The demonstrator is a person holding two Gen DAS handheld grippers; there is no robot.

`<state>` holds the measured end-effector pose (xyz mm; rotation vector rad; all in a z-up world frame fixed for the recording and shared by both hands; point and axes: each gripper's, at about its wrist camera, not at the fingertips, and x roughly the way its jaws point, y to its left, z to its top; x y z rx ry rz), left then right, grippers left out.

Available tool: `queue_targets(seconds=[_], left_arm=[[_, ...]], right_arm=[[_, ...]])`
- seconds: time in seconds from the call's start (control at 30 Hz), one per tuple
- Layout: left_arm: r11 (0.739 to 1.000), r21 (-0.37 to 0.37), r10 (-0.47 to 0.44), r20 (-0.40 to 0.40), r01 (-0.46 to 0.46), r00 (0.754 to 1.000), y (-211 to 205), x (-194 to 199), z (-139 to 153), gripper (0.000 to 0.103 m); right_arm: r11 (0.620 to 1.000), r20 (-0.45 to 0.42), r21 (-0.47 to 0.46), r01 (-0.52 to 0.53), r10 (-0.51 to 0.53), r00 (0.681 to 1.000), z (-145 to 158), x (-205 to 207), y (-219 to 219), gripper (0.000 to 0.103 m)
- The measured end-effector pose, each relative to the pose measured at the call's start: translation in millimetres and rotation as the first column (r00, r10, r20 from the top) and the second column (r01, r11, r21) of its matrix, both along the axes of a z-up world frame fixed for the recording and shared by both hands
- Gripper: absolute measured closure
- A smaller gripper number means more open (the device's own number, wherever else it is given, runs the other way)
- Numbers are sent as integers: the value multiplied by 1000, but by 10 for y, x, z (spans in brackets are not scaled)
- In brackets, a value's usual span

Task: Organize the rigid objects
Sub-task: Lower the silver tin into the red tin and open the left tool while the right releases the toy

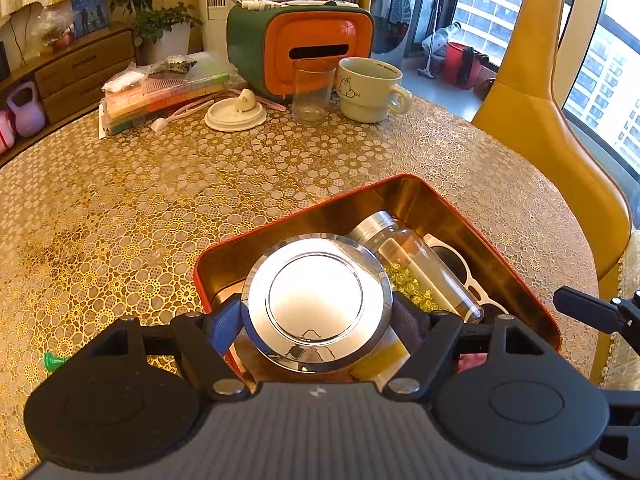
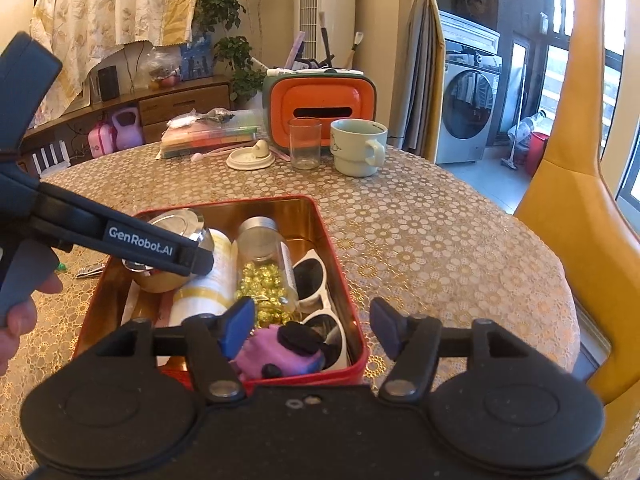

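A red tin (image 1: pixel 400 178) (image 2: pixel 224 203) sits on the gold-patterned table. My left gripper (image 1: pixel 318 312) (image 2: pixel 172 248) is shut on a jar with a shiny metal lid (image 1: pixel 316 296) (image 2: pixel 178 222), and holds it just over the tin's left part. Inside the tin lie a glass jar of golden candies (image 1: pixel 416 264) (image 2: pixel 264 268), a white-and-yellow bottle (image 2: pixel 212 280), white sunglasses (image 1: pixel 448 256) (image 2: pixel 316 276) and a purple toy (image 2: pixel 276 356). My right gripper (image 2: pixel 312 328) hangs open above the tin's near right corner. The purple toy lies below its fingers, untouched.
At the table's far side stand a pale green mug (image 2: pixel 358 146), an empty glass (image 2: pixel 305 142), an orange-and-green box (image 2: pixel 320 104), a cream lid (image 2: pixel 250 156) and stacked plastic cases (image 2: pixel 212 134). A yellow chair (image 2: pixel 568 200) stands on the right. A person's hand (image 2: pixel 16 320) holds the left gripper's handle.
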<state>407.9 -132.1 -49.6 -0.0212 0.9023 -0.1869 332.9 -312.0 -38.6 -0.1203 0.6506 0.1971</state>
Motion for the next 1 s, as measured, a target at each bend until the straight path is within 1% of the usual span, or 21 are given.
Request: queue_targets(seconds=[0.3, 0.5, 0.67, 0.73, 0.8, 0.93, 1.0], left_arm=[[999, 0, -33, 0, 33, 999, -30, -117, 15, 26], [999, -41, -21, 0, 21, 1000, 32, -163, 70, 26], [997, -69, -29, 19, 30, 999, 69, -243, 159, 25], [997, -73, -32, 24, 34, 999, 82, -283, 194, 25], [997, -70, -33, 32, 35, 999, 91, -330, 235, 25], [997, -72, -29, 51, 33, 998, 153, -437, 336, 25], [997, -74, -33, 56, 38, 998, 200, -505, 386, 25]], right_arm=[[1000, -18, 20, -11, 11, 1000, 2, -44, 6, 38], [999, -23, 26, -21, 22, 1000, 17, -61, 41, 36], [999, -23, 33, -31, 31, 999, 47, -98, 72, 33], [999, -19, 35, -35, 35, 999, 72, -125, 96, 31], [999, -13, 35, -38, 38, 999, 105, -155, 117, 25], [998, -3, 38, -51, 52, 999, 194, -244, 161, 20], [998, 4, 40, -55, 55, 998, 244, -300, 185, 13]])
